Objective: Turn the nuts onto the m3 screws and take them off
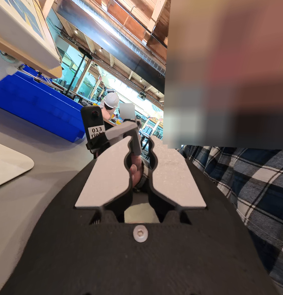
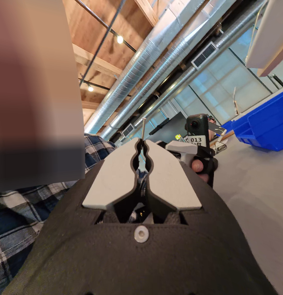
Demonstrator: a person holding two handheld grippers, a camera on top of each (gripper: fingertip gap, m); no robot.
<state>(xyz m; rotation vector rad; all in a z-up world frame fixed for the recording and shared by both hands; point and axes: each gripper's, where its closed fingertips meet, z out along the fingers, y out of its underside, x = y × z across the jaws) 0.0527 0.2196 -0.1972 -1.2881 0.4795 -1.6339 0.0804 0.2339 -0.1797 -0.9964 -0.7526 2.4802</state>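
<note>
Pinching a thin, stiff silver metal nail (image 2: pixel 143 130) by its lower shank, head up, the right gripper (image 2: pixel 141 142) is clamped on it above the grey table (image 2: pixel 249 183), light and probably slippery, while the left gripper (image 1: pixel 143 140) stands parted with nothing between its fingers.

Lower end of thin metal pin (image 2: pixel 143 134) hidden between fingers of right gripper (image 2: pixel 142 144); kind of pin too small to tell. Blue bin (image 2: pixel 265 127), right of that pin, cut off by frame edge. White board (image 1: pixel 8 166) lying on grey bench (image 1: pixel 33 199) cut off at left edge. Person in plaid shirt (image 1: pixel 249 183) largely covered by blur patch. Small items on far counter beyond white hard hat (image 1: pixel 112 99) too small to tell
</note>
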